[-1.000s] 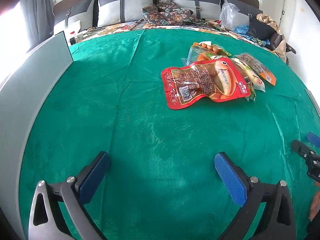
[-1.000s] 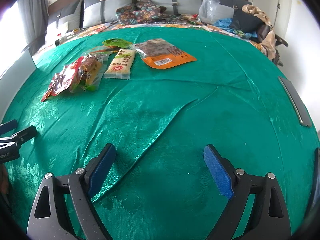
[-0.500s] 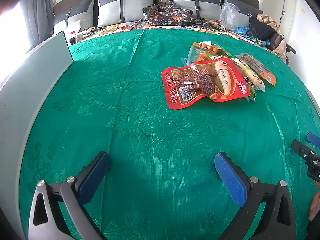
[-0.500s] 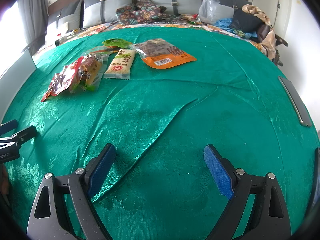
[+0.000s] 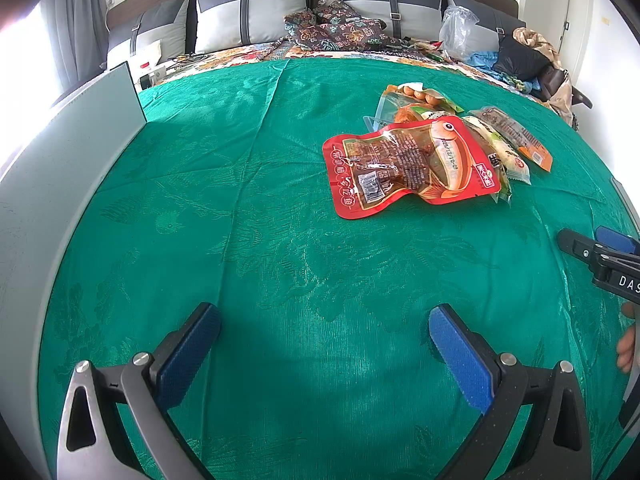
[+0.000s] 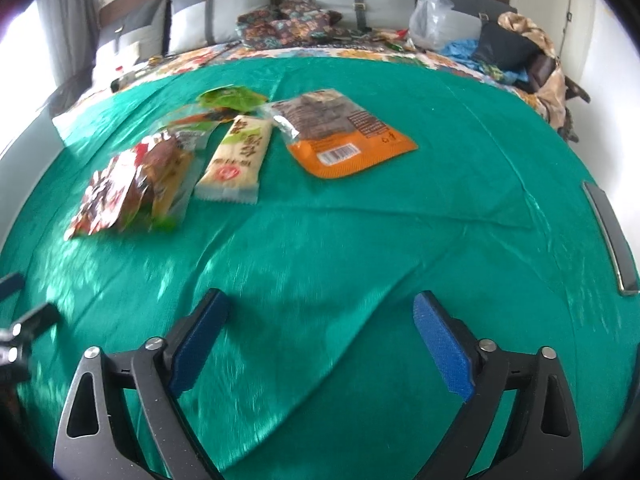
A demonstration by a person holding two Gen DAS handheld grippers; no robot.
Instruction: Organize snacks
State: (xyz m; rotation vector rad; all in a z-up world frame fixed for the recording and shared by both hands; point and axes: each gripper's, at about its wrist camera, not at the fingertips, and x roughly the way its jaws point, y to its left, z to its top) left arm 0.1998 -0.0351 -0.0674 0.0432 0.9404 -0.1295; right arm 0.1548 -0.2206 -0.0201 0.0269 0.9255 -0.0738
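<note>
On green cloth (image 5: 248,208) | snack packs (image 5: 412,164) well ahead of L hand-held gripper (image 5: 324,344) | R hand-held gripper (image 6: 320,332) | both spread apart, empty

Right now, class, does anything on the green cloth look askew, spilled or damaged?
Nothing looks spilled or torn. The snacks lie in a loose, overlapping heap: the red fish packet rests on top of others, while the orange packet lies apart. The green cloth has a raised fold.

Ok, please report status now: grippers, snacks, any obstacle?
Left gripper open, empty. Right gripper open, empty. Snack packets clustered on green cloth, untouched. Nothing blocking.
</note>
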